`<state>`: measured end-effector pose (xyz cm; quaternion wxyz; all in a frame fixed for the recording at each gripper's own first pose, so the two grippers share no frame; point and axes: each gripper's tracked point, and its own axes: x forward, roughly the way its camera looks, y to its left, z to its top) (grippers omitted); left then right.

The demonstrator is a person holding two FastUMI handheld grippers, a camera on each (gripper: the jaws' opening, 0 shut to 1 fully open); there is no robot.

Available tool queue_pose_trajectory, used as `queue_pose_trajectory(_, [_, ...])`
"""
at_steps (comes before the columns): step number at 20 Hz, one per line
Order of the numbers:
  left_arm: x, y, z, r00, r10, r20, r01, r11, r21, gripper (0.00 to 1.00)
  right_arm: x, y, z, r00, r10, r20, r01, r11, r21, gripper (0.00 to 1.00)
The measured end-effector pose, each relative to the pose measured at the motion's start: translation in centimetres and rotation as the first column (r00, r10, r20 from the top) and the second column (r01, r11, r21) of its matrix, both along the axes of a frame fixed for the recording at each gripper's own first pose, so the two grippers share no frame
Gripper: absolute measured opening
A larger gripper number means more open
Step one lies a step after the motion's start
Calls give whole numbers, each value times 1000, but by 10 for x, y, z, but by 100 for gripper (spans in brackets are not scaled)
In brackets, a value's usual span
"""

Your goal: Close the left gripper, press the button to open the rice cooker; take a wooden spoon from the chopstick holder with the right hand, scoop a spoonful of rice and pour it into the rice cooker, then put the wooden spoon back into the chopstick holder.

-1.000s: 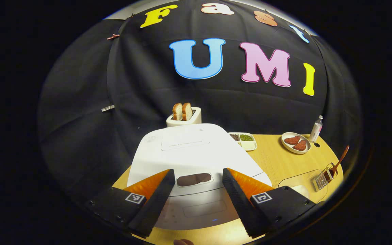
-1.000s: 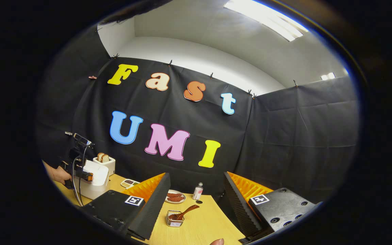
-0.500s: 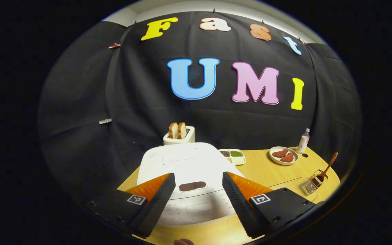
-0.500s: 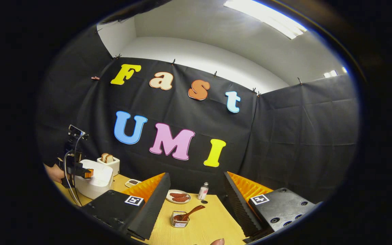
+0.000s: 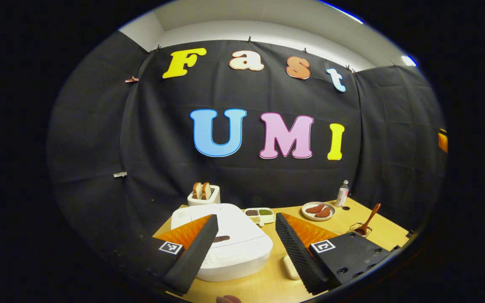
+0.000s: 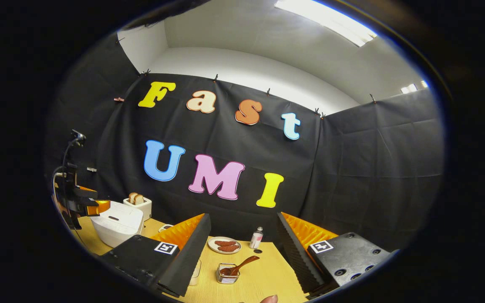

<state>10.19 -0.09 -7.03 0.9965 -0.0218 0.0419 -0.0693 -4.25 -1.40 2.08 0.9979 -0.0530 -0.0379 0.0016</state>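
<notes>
The white rice cooker (image 5: 234, 244) stands on the left of the wooden table (image 5: 387, 229), lid down, with a dark button (image 5: 221, 238) on its front. My left gripper (image 5: 246, 219) hangs open above and in front of it, touching nothing. It shows far left in the right gripper view (image 6: 86, 202), beside the cooker (image 6: 118, 223). My right gripper (image 6: 243, 216) is open over the table. Below it a wooden spoon (image 6: 242, 264) leans in a wire holder (image 6: 225, 274), also seen in the left gripper view as spoon (image 5: 371, 212) and holder (image 5: 357, 228). A pale container (image 5: 289, 267) is partly hidden by a finger.
Behind the cooker is a toaster (image 5: 202, 194) with two bread slices. A divided dish (image 5: 259, 214) of grains, a plate (image 5: 318, 210) with red pieces and a small bottle (image 5: 342, 193) line the back of the table by the black cloth wall.
My left gripper has drawn back and risen from just over the cooker's button; the cooker now looks smaller and farther, lid still down. The right gripper has barely moved.
</notes>
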Motion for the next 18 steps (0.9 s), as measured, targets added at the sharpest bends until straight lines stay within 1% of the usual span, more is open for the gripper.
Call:
queue_pose_trajectory(7, [-61,18,44,997,-7,73,7,1000,-1,95,3,3,1,1000,2,-14,-1,1000,27,97])
queue_pose_trajectory(10, [-81,28,56,995,7,96,-10,1000,22,95,5,7,2,1000,7,-19,-6,999,45,97])
queue_pose_trajectory(14, [-97,35,67,992,19,126,-19,1000,-3,95,7,17,4,999,24,-22,-23,998,55,97])
queue_pose_trajectory(18, [-104,38,66,991,13,132,-14,1000,7,95,11,24,4,999,37,-29,-35,997,68,97])
